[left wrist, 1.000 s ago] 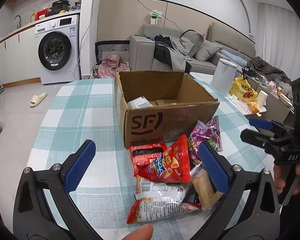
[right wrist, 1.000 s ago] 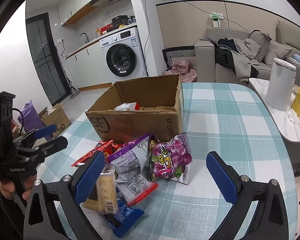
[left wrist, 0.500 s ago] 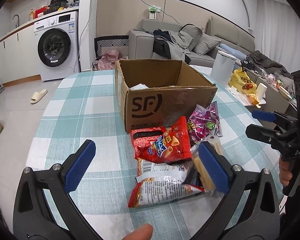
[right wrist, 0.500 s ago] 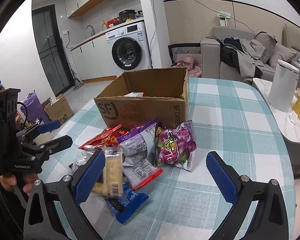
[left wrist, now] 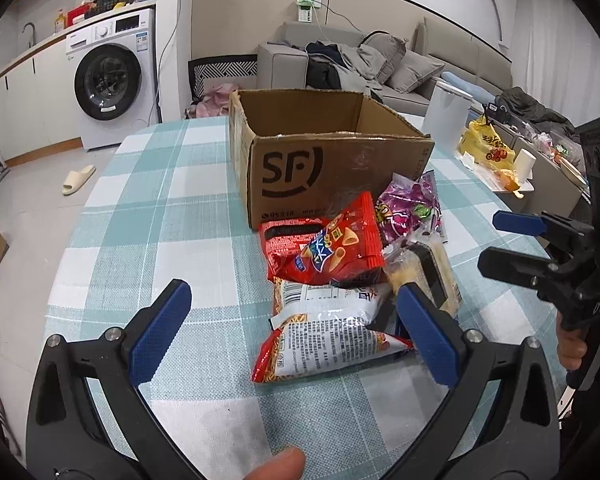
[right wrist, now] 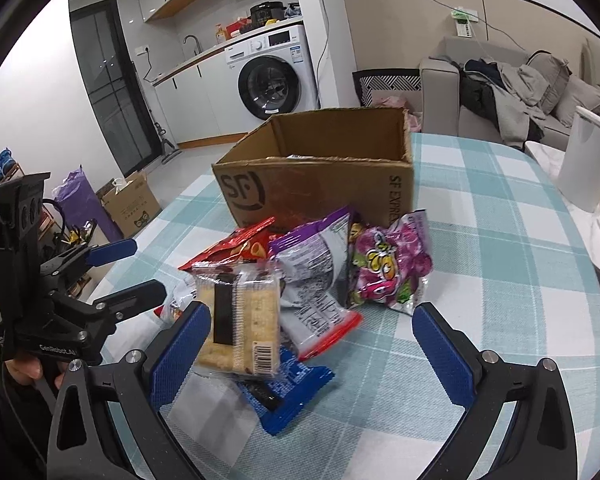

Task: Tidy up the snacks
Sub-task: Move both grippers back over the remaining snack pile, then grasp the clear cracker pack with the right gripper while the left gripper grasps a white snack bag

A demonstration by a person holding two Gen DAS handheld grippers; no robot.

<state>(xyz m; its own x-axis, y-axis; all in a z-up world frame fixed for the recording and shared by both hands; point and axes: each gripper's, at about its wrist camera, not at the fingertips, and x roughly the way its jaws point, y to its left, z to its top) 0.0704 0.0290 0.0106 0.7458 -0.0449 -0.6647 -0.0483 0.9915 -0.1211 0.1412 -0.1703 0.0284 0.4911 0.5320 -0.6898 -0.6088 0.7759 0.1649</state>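
Barely started: open brown cardboard box point(left wrist: 332, 168) on teal checked tablecloth point(left wrist: 160, 220) with contents hardly visible, crinkly foil snack packets point(right wrist: 312, 276) heaped just in front, unpacked; left gripper point(left wrist: 296, 334) and right gripper point(right wrist: 312, 352) wide apart, holding nothing.

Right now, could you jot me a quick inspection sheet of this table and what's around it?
Surface: checked tablecloth, mostly bare.
Job's things: open cardboard box; snack pile before it: red chip bag, purple candy bag, cracker pack, blue packet.
Clutter: white canister, on another surface beside the table.
Grippers: left gripper and right gripper open, holding nothing.
Cables: wire on the wall.
Surroundings: washing machine, sofa with clothes.
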